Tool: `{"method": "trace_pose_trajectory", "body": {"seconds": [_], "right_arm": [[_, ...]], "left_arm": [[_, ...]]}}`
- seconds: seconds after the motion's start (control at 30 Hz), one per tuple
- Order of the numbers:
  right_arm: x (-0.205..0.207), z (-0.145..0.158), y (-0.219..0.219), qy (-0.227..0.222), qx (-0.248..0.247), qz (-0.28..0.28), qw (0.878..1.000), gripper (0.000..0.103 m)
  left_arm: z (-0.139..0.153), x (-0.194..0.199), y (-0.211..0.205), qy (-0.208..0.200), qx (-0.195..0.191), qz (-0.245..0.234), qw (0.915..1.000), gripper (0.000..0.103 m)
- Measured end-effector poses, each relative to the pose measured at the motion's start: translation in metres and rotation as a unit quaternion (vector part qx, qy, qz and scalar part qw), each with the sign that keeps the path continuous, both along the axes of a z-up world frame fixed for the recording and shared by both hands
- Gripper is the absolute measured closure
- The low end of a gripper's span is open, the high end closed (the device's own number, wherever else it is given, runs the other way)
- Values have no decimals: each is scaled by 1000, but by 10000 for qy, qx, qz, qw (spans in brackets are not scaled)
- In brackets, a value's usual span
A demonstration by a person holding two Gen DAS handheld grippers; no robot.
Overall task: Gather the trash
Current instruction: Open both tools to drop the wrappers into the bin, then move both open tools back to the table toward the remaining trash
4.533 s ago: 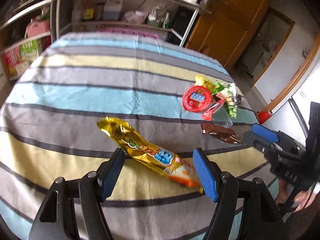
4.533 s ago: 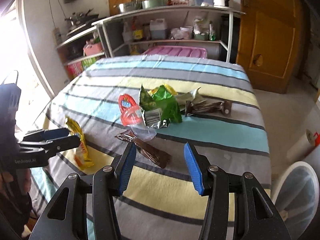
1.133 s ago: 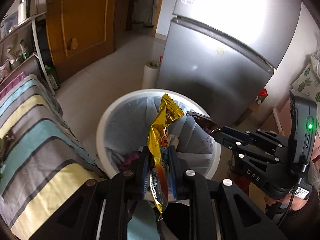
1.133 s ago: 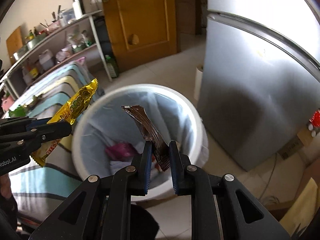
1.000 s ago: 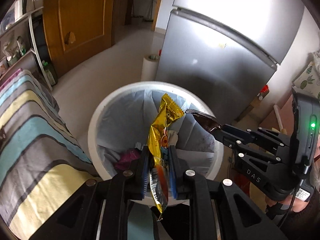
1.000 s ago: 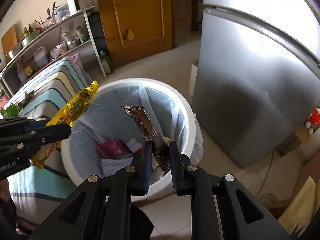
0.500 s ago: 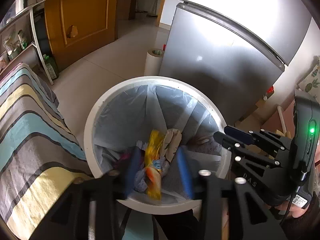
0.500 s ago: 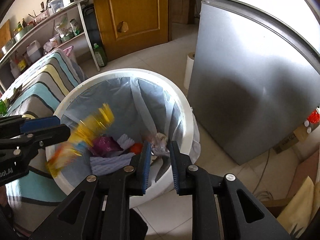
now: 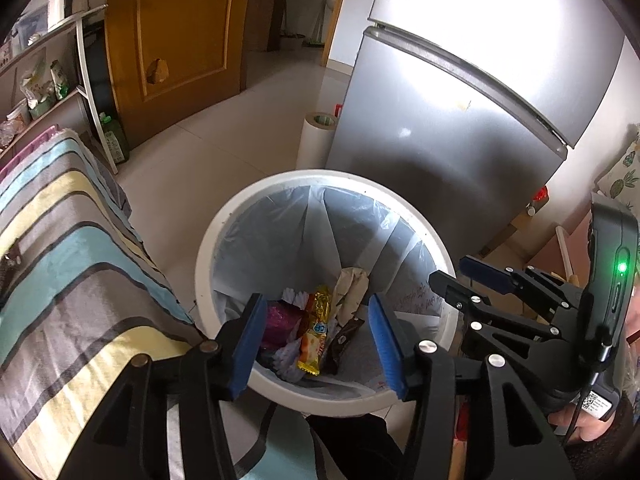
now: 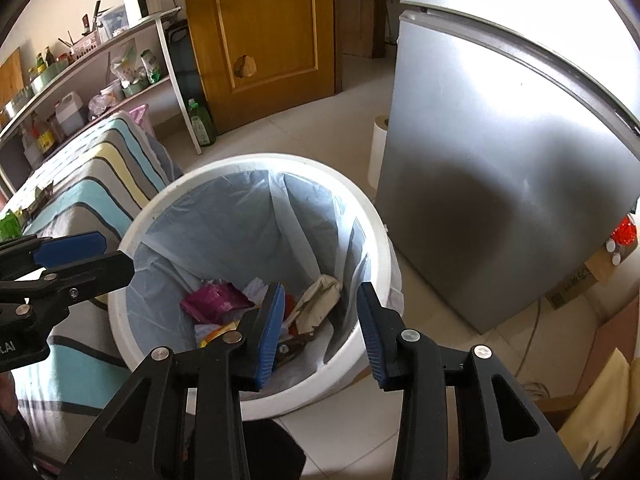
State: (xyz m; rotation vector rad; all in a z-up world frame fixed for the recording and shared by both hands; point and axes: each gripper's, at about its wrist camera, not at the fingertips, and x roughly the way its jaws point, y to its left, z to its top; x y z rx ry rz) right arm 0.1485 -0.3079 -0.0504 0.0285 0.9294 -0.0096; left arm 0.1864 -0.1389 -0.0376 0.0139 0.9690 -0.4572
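Observation:
A white bin [image 9: 248, 208] with a pale blue liner stands on the floor below both grippers. Among the rubbish at its bottom lie the gold snack wrapper [image 9: 316, 328] and, beside it, the brown wrapper [image 9: 344, 338]. My left gripper [image 9: 315, 300] hangs over the bin's near side, its jaws opening with nothing between them. My right gripper [image 10: 321, 288] hangs over the bin's other side, its jaws also opening and empty. The brown wrapper [image 10: 294, 348] shows just past its left finger. Each gripper appears in the other's view: the right gripper [image 9: 452, 276] and the left gripper [image 10: 116, 254].
The striped tablecloth [image 9: 60, 280] hangs close against the bin's left side. A silver fridge [image 9: 460, 120] stands right behind the bin, with a white paper roll [image 9: 316, 136] at its corner. Farther back are a wooden door [image 9: 180, 40] and metal shelves [image 10: 100, 72].
Both grippers have gone from shut to open. The gold wrapper fell from the left gripper and the brown wrapper from the right, and both now lie in the bin.

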Motion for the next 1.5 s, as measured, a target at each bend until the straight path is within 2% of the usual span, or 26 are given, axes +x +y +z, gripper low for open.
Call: {"method": "trace_pose_trajectory", "body": {"seconds": [0.27, 0.4, 0.53, 0.9, 1.13, 1.3, 1.4, 1.5], "right_arm": [[-6, 20, 16, -209, 6, 75, 9998, 63], [-7, 30, 30, -372, 102, 155, 9991, 58], [-6, 39, 48, -502, 218, 304, 9980, 58], [2, 57, 114, -736, 489, 923, 9918, 57], [10, 64, 163, -786, 652, 1372, 9853, 57], [18, 64, 199, -720, 791, 1714, 9794, 57], [23, 62, 222, -665, 921, 1945, 9743, 57], [29, 57, 244, -619, 1114, 2115, 9690, 56]], "left_arm": [[18, -11, 22, -243, -107, 189, 9995, 45], [28, -18, 42, -416, -103, 376, 9984, 42], [34, -24, 69, -492, -205, 614, 9967, 41], [51, -44, 153, -863, -134, 1378, 9866, 38], [57, -56, 209, -1012, -90, 1944, 9756, 37], [58, -64, 253, -1075, -133, 2383, 9651, 33], [54, -69, 283, -1046, -119, 2742, 9559, 32], [48, -72, 308, -949, -345, 2981, 9492, 31]]}}
